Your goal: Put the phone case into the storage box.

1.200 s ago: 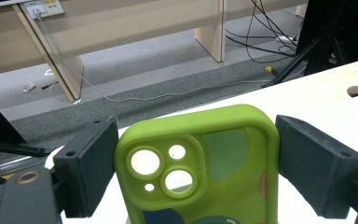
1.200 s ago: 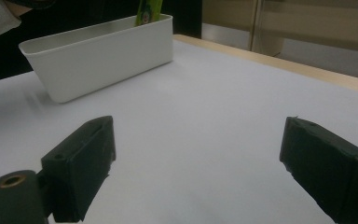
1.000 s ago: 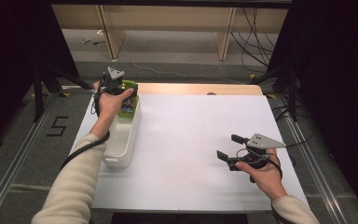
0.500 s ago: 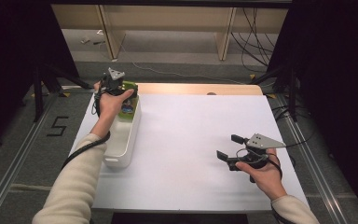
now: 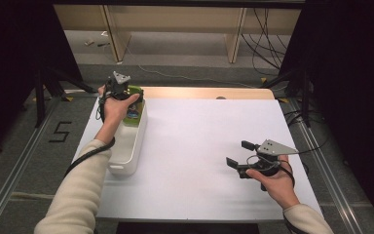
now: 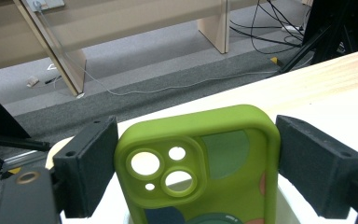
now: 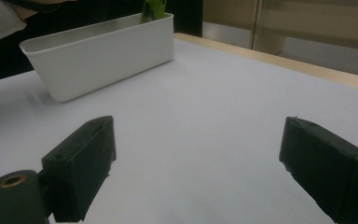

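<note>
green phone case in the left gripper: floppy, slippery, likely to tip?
The green phone case looks like soft moulded rubber, so probably light and a bit flexible. Its matte skin likely grips the left gripper pads. It stands on end over the white bin, so it may topple if released.

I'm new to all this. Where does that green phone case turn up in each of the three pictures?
High view: the green phone case is at upper left, at the far end of the white bin, by the left hand-held gripper.
Left gripper view: lower centre, between the jaws, filling the gap.
Right gripper view: a green sliver at top centre, standing up over the bin's far end.
Shared landmark: the white bin.
</note>
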Available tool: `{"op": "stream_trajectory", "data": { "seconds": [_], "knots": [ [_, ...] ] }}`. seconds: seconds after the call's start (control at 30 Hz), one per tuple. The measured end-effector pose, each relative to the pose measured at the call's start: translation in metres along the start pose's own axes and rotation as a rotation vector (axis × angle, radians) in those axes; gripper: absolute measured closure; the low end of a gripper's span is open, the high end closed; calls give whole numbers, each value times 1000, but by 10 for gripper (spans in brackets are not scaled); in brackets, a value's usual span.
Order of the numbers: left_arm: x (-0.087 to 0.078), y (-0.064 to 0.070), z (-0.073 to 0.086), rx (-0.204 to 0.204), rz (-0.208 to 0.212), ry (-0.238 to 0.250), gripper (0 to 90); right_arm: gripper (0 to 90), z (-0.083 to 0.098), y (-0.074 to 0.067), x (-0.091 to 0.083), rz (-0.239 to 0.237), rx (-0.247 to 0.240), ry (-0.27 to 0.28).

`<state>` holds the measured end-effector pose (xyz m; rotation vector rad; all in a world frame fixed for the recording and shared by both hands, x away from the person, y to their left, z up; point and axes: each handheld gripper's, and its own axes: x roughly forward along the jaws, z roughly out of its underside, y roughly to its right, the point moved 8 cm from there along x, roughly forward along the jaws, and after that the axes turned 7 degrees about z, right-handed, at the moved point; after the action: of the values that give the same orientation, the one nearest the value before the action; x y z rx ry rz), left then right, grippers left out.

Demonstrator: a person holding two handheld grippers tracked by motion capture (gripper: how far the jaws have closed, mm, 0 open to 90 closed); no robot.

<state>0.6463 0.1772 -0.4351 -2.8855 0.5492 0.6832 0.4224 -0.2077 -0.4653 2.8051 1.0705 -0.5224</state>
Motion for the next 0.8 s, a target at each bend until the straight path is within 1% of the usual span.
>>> {"op": "stream_trajectory", "data": {
  "seconds": [0.33, 0.6, 0.7, 0.8],
  "knots": [
    [4, 0, 3, 6, 0, -12, 153, 118, 0, 0, 0, 2, -1, 1],
    [5, -1, 4, 0, 1, -13, 151, 118, 0, 0, 0, 1, -2, 1],
    [6, -2, 4, -1, 4, -12, 150, 118, 0, 0, 0, 2, -1, 0],
    [6, -2, 4, 7, 14, -8, 148, 118, 0, 0, 0, 1, -1, 0]
  ]
}}
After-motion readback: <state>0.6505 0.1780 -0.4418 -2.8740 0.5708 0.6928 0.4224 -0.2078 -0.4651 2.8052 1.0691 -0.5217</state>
